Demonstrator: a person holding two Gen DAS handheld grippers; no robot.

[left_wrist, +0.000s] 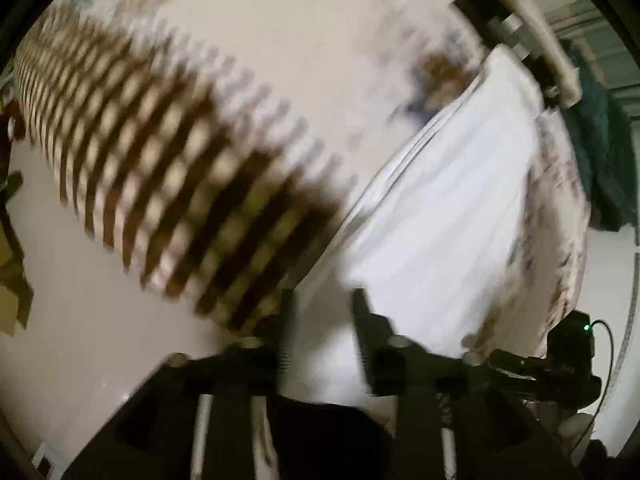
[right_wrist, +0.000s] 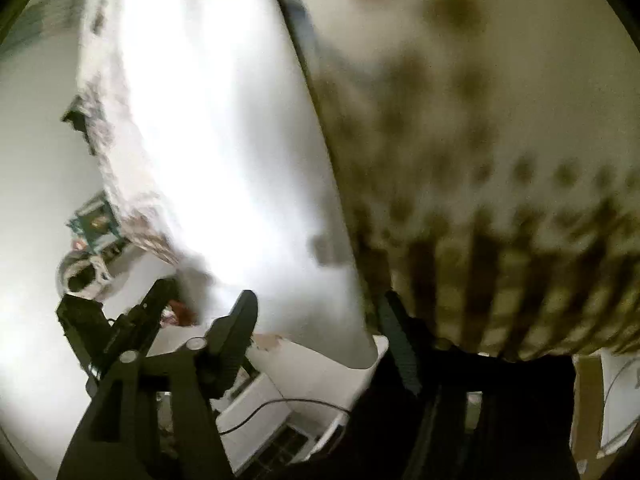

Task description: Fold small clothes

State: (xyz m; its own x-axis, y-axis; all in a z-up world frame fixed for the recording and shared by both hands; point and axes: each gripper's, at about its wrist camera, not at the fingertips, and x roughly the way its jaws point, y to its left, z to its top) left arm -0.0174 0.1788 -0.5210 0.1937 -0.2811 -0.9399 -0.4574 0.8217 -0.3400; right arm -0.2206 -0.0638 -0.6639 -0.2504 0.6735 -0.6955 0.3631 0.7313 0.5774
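Left wrist view, heavy motion blur: patterned bedspread (left_wrist: 248, 92) is filling the upper left, white folded cloth (left_wrist: 452, 208) is lying centre right. Left gripper (left_wrist: 324, 312) at bottom centre is sitting partly open, nothing between the jaws. Right wrist view: right gripper (right_wrist: 316, 312) is standing wide (cloth (right_wrist: 224, 152) above it, contact unclear).

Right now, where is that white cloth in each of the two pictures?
Left wrist view: the white cloth fills the right centre, just above the left gripper.
Right wrist view: it runs down the left centre.
Shared landmark: the brown patterned bedspread beside it.
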